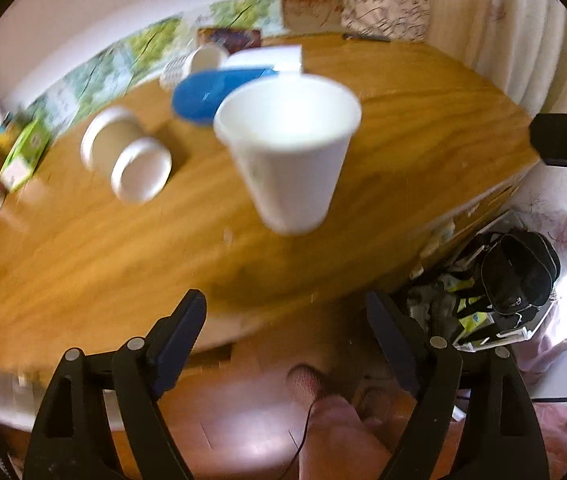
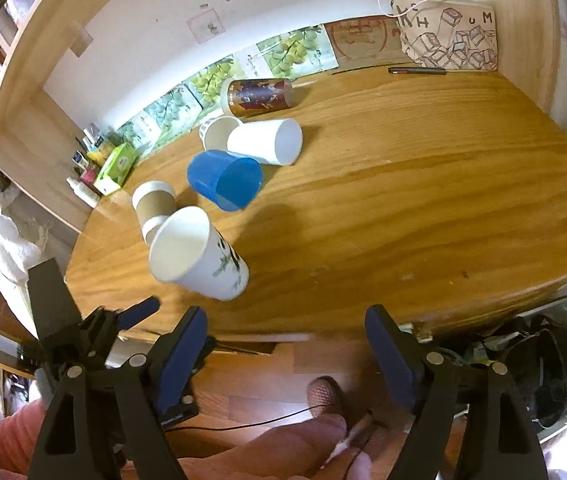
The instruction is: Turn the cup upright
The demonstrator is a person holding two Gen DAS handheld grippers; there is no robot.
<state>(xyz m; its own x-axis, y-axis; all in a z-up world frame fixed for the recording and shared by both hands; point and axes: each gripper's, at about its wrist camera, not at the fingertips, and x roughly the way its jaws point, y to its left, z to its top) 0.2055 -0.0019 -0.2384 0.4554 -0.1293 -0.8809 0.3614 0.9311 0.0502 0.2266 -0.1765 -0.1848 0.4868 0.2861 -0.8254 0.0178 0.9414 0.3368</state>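
A white paper cup (image 1: 289,152) with a leaf print stands upright on the wooden table (image 1: 423,120), mouth up; it also shows in the right wrist view (image 2: 197,254). My left gripper (image 1: 285,324) is open and empty, pulled back over the table's front edge, apart from the cup. It also shows at the lower left of the right wrist view (image 2: 95,320). My right gripper (image 2: 285,338) is open and empty, back from the front edge.
Several other cups lie on their sides behind: a brown-sleeved cup (image 2: 153,206), a blue cup (image 2: 223,180), a white cup (image 2: 265,142) and a dark printed cup (image 2: 257,96). A green box (image 2: 117,166) sits at the left wall. A black bag (image 2: 551,368) lies on the floor.
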